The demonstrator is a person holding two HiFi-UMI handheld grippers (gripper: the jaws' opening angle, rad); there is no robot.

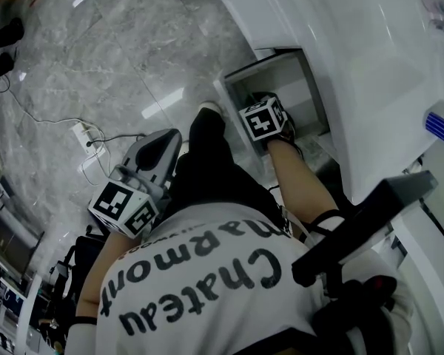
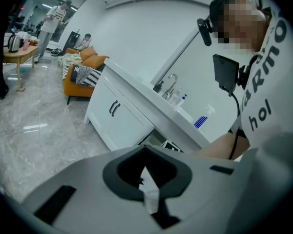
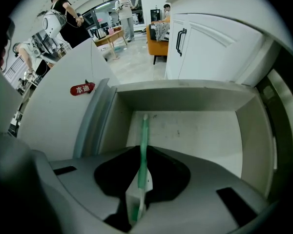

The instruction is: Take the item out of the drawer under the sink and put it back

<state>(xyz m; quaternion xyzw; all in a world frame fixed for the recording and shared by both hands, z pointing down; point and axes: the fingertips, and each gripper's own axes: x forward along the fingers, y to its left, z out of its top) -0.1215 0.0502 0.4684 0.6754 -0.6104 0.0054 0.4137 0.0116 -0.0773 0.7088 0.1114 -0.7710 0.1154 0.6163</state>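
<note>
Left gripper (image 2: pixel 146 179) hangs by the crouching person's thigh, tilted slightly down, tongs pressed together. Right gripper (image 3: pixel 136 199) points steeply into the open drawer (image 3: pixel 185 94), pinching a thin green stick (image 3: pixel 144 140) nearer its left wall. Bare floor spreads rightward.

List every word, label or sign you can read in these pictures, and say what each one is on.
"Chateau" "Marmont": black print on the person's white shirt.
"本迪", probably: white characters on a red tag on the white panel beside the drawer.
Blue-striped label on the counter: too small to read.
</note>
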